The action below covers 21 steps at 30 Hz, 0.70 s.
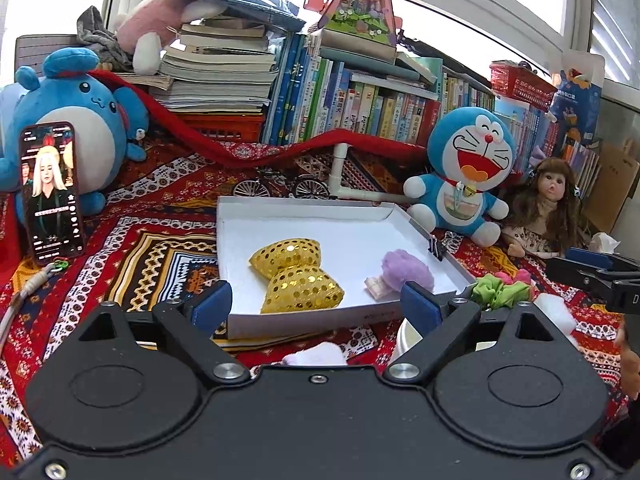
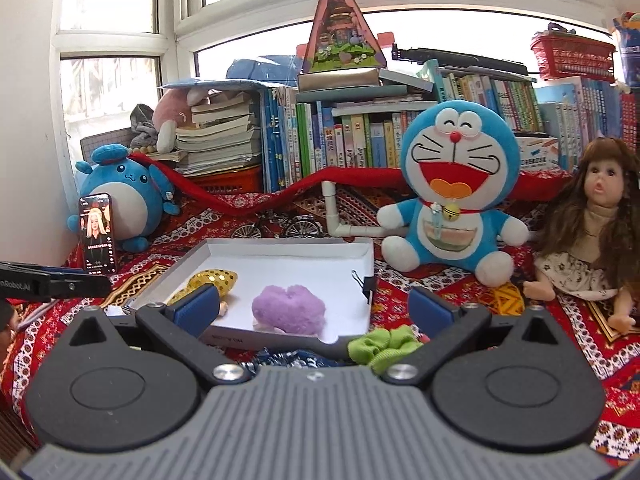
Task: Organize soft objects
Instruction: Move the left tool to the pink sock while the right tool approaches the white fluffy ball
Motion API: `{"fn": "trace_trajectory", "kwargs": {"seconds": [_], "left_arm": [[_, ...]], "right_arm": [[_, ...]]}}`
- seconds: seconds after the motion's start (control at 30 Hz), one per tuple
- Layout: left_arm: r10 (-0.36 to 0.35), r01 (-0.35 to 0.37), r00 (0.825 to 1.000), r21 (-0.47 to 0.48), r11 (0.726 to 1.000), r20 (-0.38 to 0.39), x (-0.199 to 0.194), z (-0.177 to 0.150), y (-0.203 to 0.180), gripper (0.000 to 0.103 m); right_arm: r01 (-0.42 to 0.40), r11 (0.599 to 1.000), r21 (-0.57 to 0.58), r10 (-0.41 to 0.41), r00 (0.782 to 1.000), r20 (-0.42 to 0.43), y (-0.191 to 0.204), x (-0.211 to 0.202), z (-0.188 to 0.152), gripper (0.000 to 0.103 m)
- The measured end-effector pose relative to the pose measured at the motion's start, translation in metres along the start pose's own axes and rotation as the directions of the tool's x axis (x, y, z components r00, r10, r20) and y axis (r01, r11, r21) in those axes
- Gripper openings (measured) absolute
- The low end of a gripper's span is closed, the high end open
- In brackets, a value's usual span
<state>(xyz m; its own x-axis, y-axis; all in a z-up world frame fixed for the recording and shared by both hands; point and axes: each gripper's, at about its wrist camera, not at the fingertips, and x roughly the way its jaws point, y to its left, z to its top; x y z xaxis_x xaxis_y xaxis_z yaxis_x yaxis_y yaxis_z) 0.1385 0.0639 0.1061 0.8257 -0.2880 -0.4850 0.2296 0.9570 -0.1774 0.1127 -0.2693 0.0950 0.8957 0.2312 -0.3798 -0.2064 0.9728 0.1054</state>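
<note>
Both my left tool [image 1: 316, 306] and right tool [image 2: 316, 308] gape empty; green fabric scrunchie [image 2: 380, 346] at five o'clock awaits the shallow white cardboard tray [image 2: 280, 246].

Both wrist cameras face the white tray [image 1: 424, 236] closely.

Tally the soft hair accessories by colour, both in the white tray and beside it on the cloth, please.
Gold: 1, sequin bow, in the tray
Purple: 1, fluffy clip, in the tray
Green: 1, scrunchie, on the cloth outside the tray
Pink: 1, piece behind the scrunchie, mostly hidden
Total: 4
</note>
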Motion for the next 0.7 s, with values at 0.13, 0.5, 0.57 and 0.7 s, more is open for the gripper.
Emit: {"fn": "trace_trajectory", "kwargs": {"seconds": [0.13,0.5,0.57,0.7], "left_arm": [[0.015,-0.015,1.0,-0.002,1.0,0.001,-0.004,-0.009,0.003,0.091],[0.037,-0.039,0.999,-0.058,0.998,-0.031,-0.003,-0.031,0.022,0.092],[0.04,-0.043,0.998,-0.061,0.997,-0.041,-0.002,-0.035,0.024,0.092],[0.038,-0.042,0.997,-0.06,0.997,-0.064,-0.001,-0.043,0.023,0.092]], "right_arm": [[0.022,1.0,0.0,-0.022,1.0,-0.001,-0.002,-0.005,-0.011,0.103],[0.092,0.996,-0.01,-0.092,0.996,-0.001,-0.007,-0.019,-0.037,0.103],[0.103,0.995,-0.011,-0.103,0.995,-0.008,-0.008,-0.02,-0.042,0.103],[0.12,0.993,-0.006,-0.12,0.992,-0.024,-0.01,-0.021,-0.052,0.103]]}}
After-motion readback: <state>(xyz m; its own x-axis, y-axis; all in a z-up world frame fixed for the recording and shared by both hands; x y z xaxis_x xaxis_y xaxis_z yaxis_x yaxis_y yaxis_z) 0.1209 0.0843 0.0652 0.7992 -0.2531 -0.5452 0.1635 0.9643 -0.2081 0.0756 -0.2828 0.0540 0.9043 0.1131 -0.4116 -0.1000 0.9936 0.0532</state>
